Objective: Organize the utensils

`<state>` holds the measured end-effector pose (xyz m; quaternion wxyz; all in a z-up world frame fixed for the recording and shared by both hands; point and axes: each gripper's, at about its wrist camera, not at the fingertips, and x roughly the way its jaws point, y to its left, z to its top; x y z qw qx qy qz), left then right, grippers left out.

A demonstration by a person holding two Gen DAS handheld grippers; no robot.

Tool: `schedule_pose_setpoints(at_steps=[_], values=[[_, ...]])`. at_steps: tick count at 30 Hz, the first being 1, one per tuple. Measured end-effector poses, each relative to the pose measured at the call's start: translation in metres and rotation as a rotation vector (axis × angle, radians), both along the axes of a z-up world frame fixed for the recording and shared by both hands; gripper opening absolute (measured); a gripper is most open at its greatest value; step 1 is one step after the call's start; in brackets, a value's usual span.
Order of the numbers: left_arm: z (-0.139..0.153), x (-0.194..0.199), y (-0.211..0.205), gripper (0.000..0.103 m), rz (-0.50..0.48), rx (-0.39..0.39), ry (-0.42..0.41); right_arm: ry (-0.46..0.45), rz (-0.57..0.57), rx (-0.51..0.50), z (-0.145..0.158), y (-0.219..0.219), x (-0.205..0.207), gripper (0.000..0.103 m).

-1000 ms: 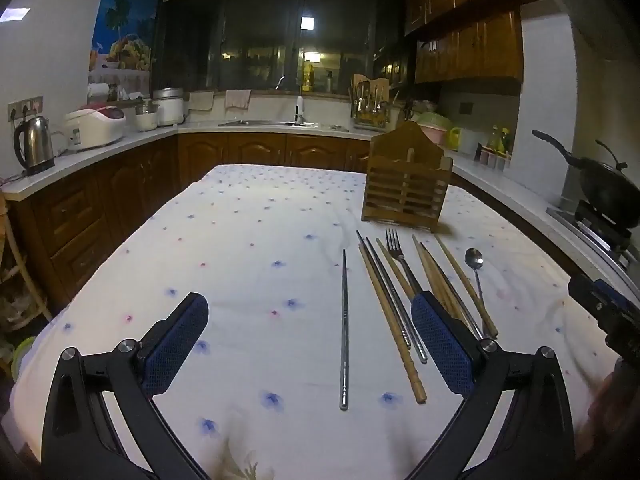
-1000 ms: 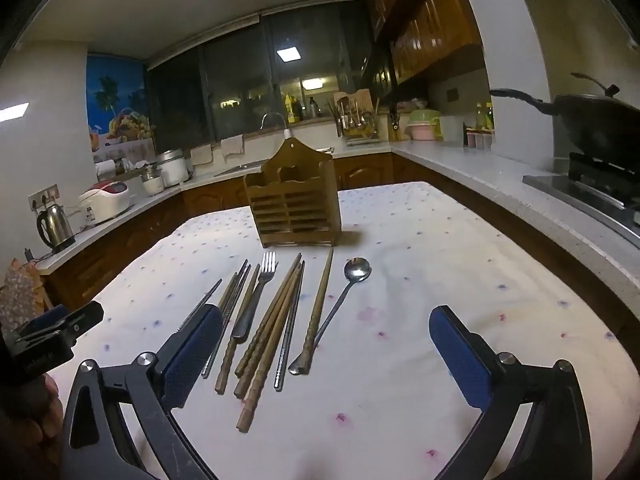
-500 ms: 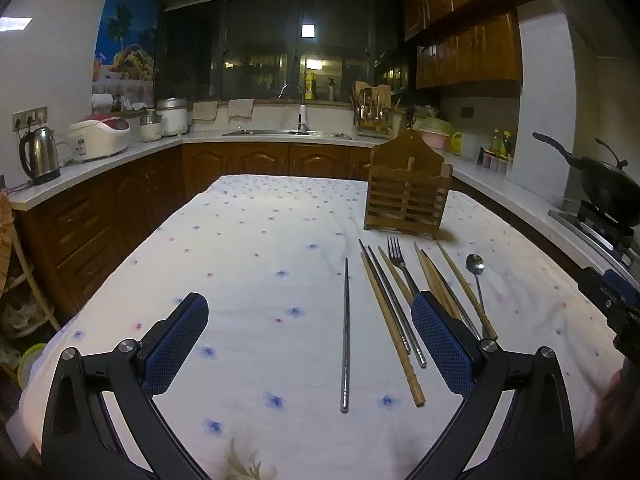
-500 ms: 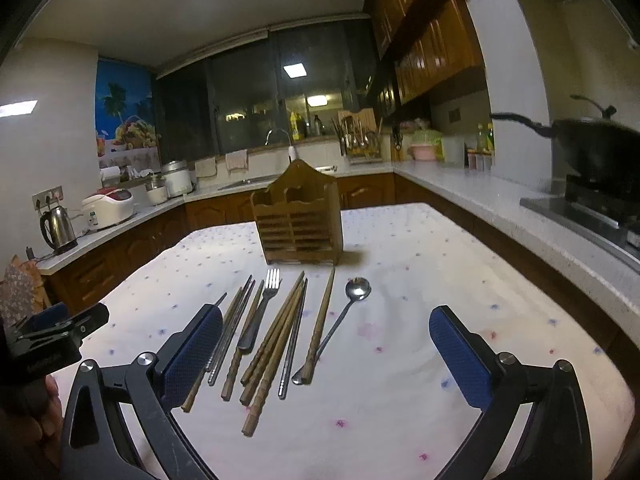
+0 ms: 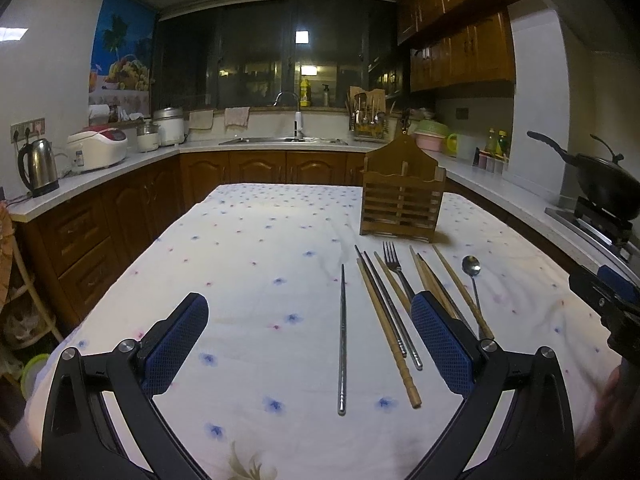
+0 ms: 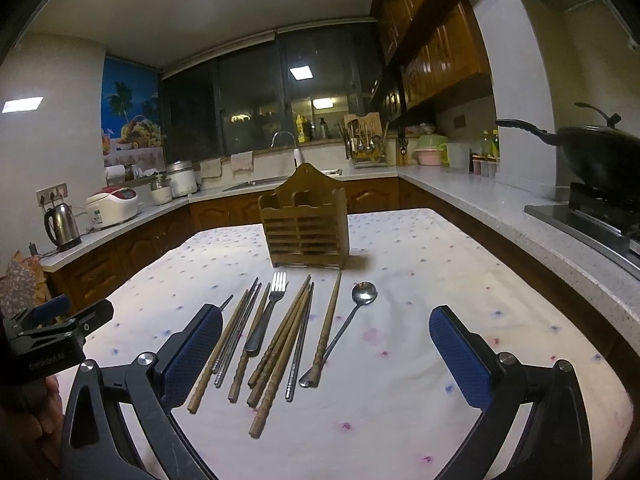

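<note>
One fork (image 6: pixel 267 317), one spoon (image 6: pixel 344 328); left tongs (image 5: pixel 308 340) and right tongs (image 6: pixel 326 356) gape wide, empty.

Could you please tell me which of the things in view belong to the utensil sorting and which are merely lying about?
For the job:
wooden holder
fork
spoon
wooden chopsticks
metal chopsticks
left claw and right claw, both open and empty

Just lying about:
kettle
rice cooker
wok
dish rack
</note>
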<state>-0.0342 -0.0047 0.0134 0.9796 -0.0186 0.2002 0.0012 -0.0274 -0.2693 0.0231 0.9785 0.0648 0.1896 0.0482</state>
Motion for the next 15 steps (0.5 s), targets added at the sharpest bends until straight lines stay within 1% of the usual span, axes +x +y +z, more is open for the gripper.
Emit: schedule_pose_setpoints(at_steps=[15], values=[[0.0004, 0.0021, 0.0021, 0.103, 0.003, -0.009, 0.002, -0.002, 0.005, 0.009, -0.0017, 0.0006, 0.0015, 0.103]])
